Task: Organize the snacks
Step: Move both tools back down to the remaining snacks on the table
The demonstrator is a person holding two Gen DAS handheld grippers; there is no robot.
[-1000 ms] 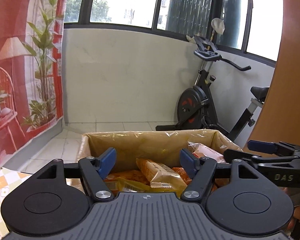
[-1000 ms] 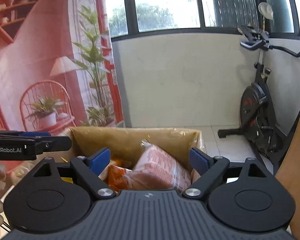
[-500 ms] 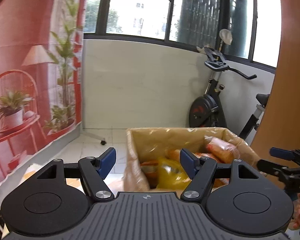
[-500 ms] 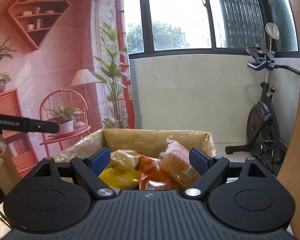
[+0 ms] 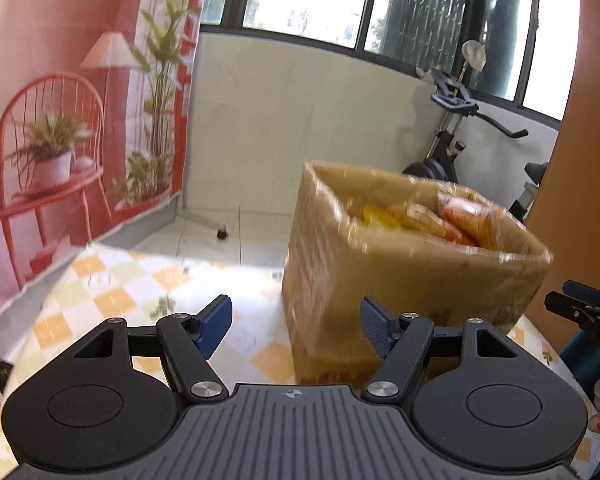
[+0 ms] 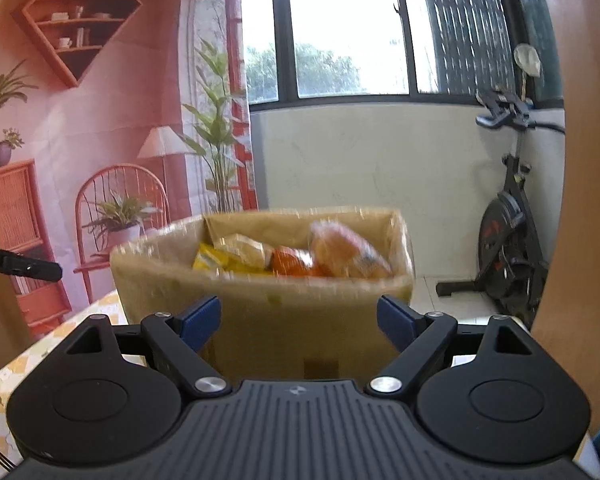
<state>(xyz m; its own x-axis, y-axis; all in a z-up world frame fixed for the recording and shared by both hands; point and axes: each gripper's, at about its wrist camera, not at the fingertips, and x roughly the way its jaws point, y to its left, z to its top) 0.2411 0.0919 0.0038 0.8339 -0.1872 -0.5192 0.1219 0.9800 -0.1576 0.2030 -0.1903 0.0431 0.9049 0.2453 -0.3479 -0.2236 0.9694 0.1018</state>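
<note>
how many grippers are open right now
2. The left gripper is open and empty, over the checkered tablecloth beside the cardboard box. The right gripper is open and empty, facing the box's near wall.

Home balcony/sunroom: exercise bike point(image 6: 508, 236) by tiled half-wall under big windows point(image 6: 340, 28), checkered tablecloth point(image 5: 112, 292), printed living-room backdrop point(image 6: 100, 120).
</note>
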